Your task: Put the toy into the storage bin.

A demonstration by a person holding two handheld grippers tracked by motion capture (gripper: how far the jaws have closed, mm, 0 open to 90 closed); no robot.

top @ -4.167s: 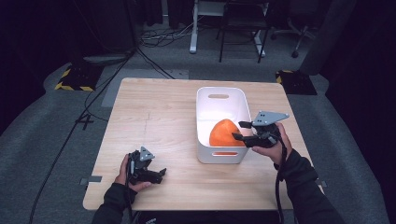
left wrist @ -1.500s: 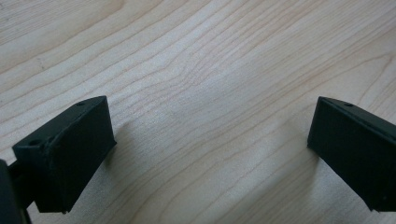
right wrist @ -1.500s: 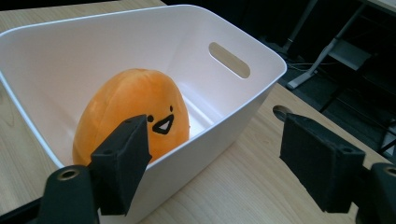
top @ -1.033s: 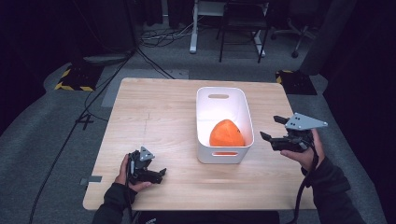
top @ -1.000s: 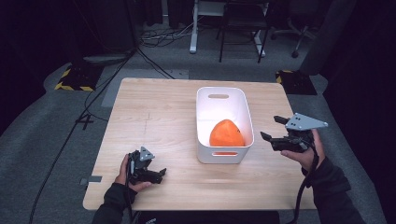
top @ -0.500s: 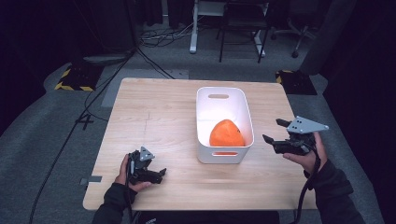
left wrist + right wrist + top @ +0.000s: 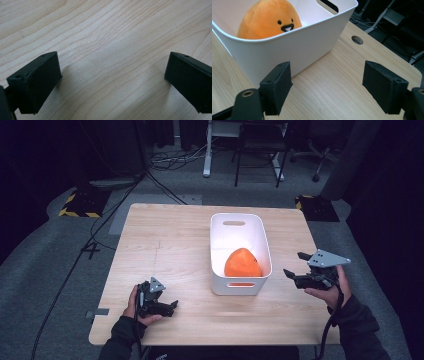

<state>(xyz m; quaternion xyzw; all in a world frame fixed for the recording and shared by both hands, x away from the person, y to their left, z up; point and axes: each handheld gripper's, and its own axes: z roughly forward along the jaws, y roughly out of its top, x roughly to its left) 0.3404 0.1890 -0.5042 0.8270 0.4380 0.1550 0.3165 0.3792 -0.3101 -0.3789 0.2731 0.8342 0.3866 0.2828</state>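
An orange plush [image 7: 242, 264] sits in the near end of a white tub [image 7: 266, 245], leaning toward the wall with the slot handle. It is a rounded, soft lump, fuzzy like short pile fabric, tapering a little at the top. From the right gripper view the plush [image 7: 268, 18] shows a small stitched face: two black dots for eyes and a dark open mouth with a white patch in it.

The tub [image 7: 299, 45] is smooth, matte plastic, rectangular with rounded corners and a cut-out handle at each short end. It stands on the right half of a pale wooden table [image 7: 165, 245] with fine, wavy grain; a round cable hole [image 7: 357, 39] pierces the top near a far corner.

The right gripper [image 7: 295, 265] is held in a hand just past the tub's right side, above the table edge, its blocky black jaws spread wide and empty, a grey three-cornered plate on top. The left gripper [image 7: 171, 306] rests low at the near left of the table, well apart from the tub; its jaws are also spread, with bare wood [image 7: 110, 62] between them.
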